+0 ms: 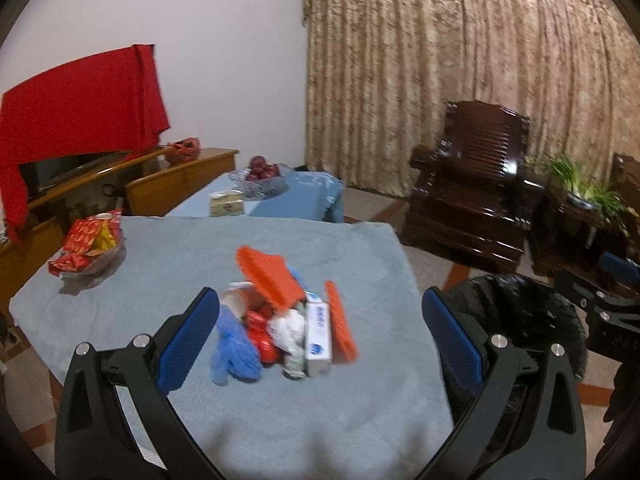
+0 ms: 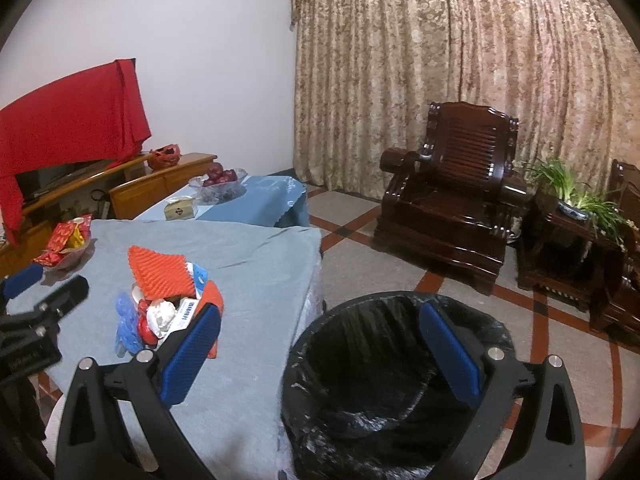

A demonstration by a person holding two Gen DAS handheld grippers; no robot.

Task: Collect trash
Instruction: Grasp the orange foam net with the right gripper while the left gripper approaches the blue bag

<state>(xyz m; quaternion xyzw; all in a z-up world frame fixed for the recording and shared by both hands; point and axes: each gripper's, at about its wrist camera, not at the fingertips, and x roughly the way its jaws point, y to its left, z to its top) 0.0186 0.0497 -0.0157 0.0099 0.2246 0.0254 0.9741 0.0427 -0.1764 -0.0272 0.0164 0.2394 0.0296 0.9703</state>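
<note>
A small heap of trash (image 1: 280,320) lies near the middle of a table covered in a grey-blue cloth (image 1: 160,272). In the heap are two orange ridged foam pieces (image 1: 268,276), a blue disposable glove (image 1: 234,348), crumpled white paper (image 1: 286,328), a white carton with blue print (image 1: 318,336) and something red and shiny (image 1: 262,334).

The left gripper (image 1: 320,320) hangs just short of the heap, its jaws spread wide and holding nothing. The right gripper (image 2: 320,340) is likewise wide apart and empty, above a bin lined with a black bag (image 2: 360,400) on the floor just right of the table.

All of it looks light. The glove and paper are probably soft and would crush in a pinch; the foam likely springs back; the carton seems stiffest, best taken across its narrow sides. Pieces overlap, so lifting one may drag others.

A bowl of red snack packets (image 1: 86,248) sits at the far left, well apart. Nothing blocks the way from heap to bin.
</note>
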